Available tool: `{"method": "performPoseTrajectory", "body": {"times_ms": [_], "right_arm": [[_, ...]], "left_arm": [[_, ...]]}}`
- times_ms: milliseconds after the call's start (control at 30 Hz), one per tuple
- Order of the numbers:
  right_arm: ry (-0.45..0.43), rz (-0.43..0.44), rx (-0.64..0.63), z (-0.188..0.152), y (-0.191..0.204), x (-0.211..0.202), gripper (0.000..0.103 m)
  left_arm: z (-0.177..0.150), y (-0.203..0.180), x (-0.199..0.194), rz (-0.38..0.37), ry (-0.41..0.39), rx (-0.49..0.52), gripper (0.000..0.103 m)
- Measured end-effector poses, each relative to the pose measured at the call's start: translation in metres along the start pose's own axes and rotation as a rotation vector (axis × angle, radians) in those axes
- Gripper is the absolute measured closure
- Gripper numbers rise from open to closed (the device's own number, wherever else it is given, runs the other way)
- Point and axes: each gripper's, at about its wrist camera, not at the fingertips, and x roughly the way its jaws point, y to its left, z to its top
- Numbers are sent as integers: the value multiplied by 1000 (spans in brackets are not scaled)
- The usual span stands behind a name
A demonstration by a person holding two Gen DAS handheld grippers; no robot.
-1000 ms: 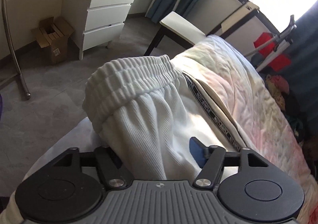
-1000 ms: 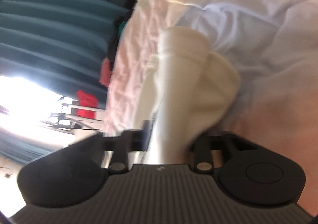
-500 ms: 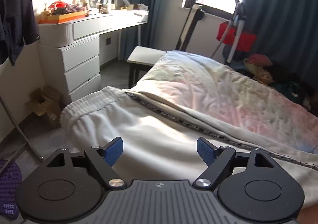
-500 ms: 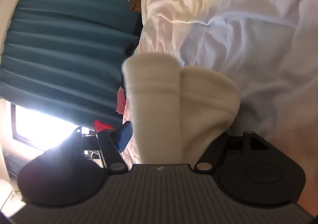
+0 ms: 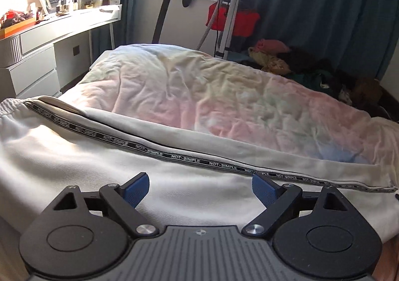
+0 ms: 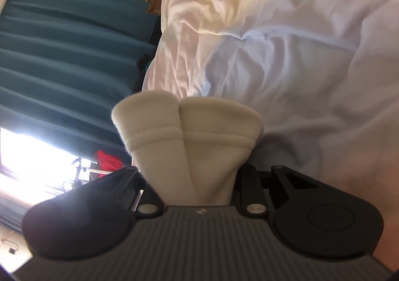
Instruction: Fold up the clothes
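**Bed with pastel duvet and white trousers**

The bed is covered by a crumpled duvet in faded pink, yellow and blue. A pair of white trousers lies stretched along its near edge, a black lettered stripe running down the leg. Beyond the far side, a heap of clothes sits against the curtain.

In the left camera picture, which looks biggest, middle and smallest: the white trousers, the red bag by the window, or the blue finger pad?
1. White trousers
2. Red bag
3. Blue finger pad

The bag is far away and the pad very near, so their real sizes differ more.
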Motion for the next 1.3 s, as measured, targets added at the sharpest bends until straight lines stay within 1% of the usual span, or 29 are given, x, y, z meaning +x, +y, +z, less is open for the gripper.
{"method": "performPoseTrajectory", "body": {"times_ms": [167,233,300,400,433,533,667,767,867,967,1067,1167,1200,1300], "right_arm": [[-17,-42,-171,-2,15,2,85],[-34,-41,-191,-4,20,-1,86],[-58,-36,-215,-6,27,-3,86],[-101,-28,-318,-15,46,-8,86],[-115,-19,-356,-18,53,-10,86],[-153,45,-449,-31,79,-24,86],[-200,131,-668,-64,123,-46,86],[-231,191,-840,-102,154,-67,86],[-250,270,-963,-145,177,-88,86],[-268,326,-1114,-198,192,-102,86],[-248,363,-1293,-260,195,-104,86],[-179,413,-1515,-322,181,-98,86],[-125,421,-1587,-341,171,-93,86],[102,395,-1788,-392,131,-73,87]], "left_arm": [[-32,-7,32,55,37,81,12],[-41,-10,35,70,27,131,12],[-48,-15,38,97,46,179,12],[-52,-16,40,111,52,194,12],[-52,-15,40,108,53,188,12],[-50,-11,39,98,54,174,12],[-46,-9,37,88,63,170,12],[-41,-6,32,67,62,158,12],[-33,4,22,30,51,99,12],[-23,23,9,4,20,7,12],[-13,41,-8,-4,-28,-41,11],[-8,55,-22,-5,-67,-82,11],[-7,60,-26,-12,-75,-99,10],[-5,69,-32,-55,-73,-148,10]]}}
